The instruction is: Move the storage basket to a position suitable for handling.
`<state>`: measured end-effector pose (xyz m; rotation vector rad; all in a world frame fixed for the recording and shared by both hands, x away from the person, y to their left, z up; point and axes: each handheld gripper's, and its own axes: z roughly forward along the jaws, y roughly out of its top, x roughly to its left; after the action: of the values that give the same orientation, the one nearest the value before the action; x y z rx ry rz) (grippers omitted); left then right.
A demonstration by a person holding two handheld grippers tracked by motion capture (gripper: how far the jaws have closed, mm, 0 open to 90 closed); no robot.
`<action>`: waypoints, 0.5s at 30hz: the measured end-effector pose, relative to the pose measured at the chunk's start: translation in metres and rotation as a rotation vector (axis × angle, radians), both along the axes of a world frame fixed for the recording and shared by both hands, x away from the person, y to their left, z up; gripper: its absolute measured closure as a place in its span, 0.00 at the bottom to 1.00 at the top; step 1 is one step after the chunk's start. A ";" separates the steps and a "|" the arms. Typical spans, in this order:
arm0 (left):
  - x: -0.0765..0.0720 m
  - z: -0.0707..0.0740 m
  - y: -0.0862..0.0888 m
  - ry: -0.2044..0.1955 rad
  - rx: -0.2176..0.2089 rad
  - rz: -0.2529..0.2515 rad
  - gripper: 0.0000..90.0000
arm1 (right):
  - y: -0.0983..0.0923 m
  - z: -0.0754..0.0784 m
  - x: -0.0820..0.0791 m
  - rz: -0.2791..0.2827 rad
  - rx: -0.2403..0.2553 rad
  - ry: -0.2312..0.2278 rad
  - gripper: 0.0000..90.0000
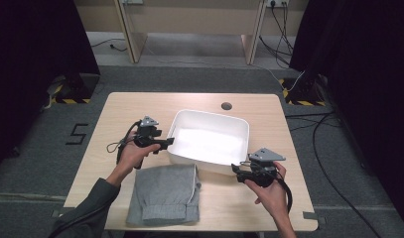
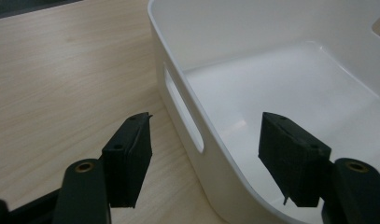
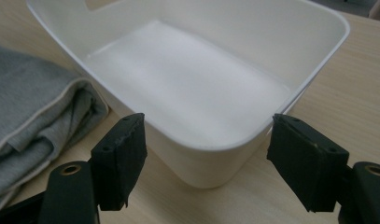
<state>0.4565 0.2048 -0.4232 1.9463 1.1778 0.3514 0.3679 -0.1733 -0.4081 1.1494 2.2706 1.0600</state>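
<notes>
A white plastic bin [image 1: 209, 114] stands empty in the middle of the wooden table [image 1: 140, 106]. A folded grey garment [image 1: 165, 193] lies in front of it, touching its near-left corner. My left gripper [image 1: 168, 142] is at the bin's left end, open. In the left gripper view the bin's handle wall [image 2: 178, 93] runs between the jaws of the left gripper [image 2: 206, 126], one jaw outside and one inside, with gaps on both sides. My right gripper [image 1: 235, 168] hovers open at the bin's near-right corner. In the right gripper view the right gripper [image 3: 207, 126] faces that corner of the bin [image 3: 201, 163], beside the garment [image 3: 33, 102].
A round cable hole [image 1: 226, 105] sits in the table behind the bin. Bare tabletop lies left of the bin and along the right edge. Cables [image 1: 318, 139] trail over the floor to the right of the table.
</notes>
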 end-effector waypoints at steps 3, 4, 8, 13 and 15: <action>-0.001 -0.002 -0.001 0.000 0.005 -0.007 0.38 | 0.002 -0.012 0.004 -0.014 -0.030 0.020 0.32; -0.001 -0.002 -0.001 0.002 0.008 -0.007 0.38 | 0.002 -0.015 0.006 -0.009 -0.032 0.020 0.33; -0.002 -0.005 -0.002 -0.001 0.041 -0.023 0.38 | 0.000 -0.020 0.014 -0.032 -0.056 -0.005 0.35; -0.003 -0.007 -0.007 0.001 0.034 -0.029 0.38 | -0.009 -0.020 0.028 -0.069 -0.060 -0.023 0.37; -0.003 -0.008 -0.011 0.007 0.032 -0.034 0.38 | -0.011 -0.019 0.034 -0.067 -0.057 -0.021 0.37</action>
<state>0.4532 0.1940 -0.4312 1.9938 1.1487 0.3483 0.4014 -0.1843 -0.4276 1.1774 2.2155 0.9714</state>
